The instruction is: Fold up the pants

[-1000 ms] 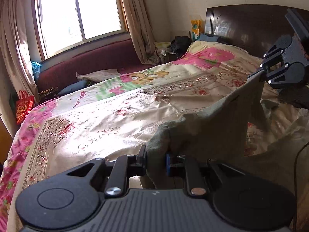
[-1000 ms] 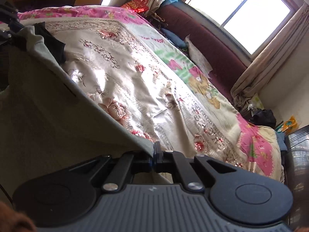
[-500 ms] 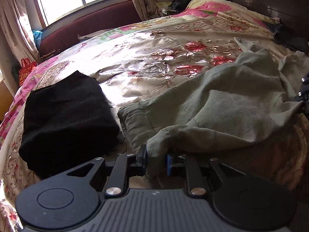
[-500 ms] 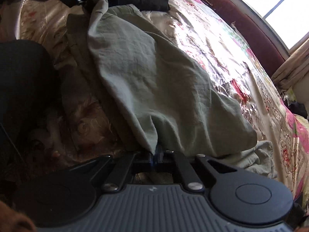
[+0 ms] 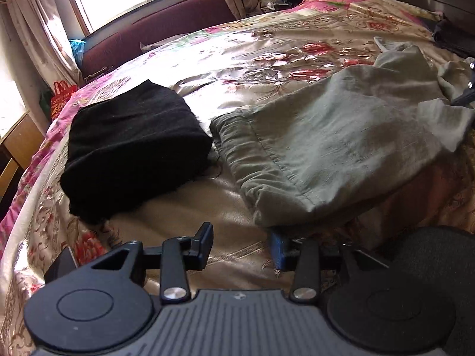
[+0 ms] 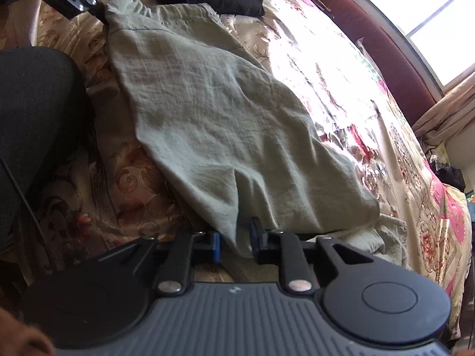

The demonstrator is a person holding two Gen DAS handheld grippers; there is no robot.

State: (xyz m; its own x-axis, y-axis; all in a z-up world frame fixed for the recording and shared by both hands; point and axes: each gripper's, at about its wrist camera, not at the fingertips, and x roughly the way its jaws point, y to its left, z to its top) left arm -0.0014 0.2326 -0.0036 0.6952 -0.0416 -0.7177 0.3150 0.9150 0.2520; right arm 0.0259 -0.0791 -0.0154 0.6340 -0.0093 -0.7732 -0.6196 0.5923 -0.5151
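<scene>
On bedspread: green pants laid flat for folding beside black garment. Left gripper spread wide, empty. Right gripper parted around hem, seemingly unclamped.

Pants far end behind right gripper

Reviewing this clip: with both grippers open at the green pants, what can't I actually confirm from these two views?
- Green pants: the leg ends run past the right edge of the left wrist view; in the right wrist view the top layer covers them.
- Right gripper: whether its fingers touch the cloth between them is unclear.
- Black garment: too dark to identify.
- Left gripper: cloth hides one fingertip.
</scene>
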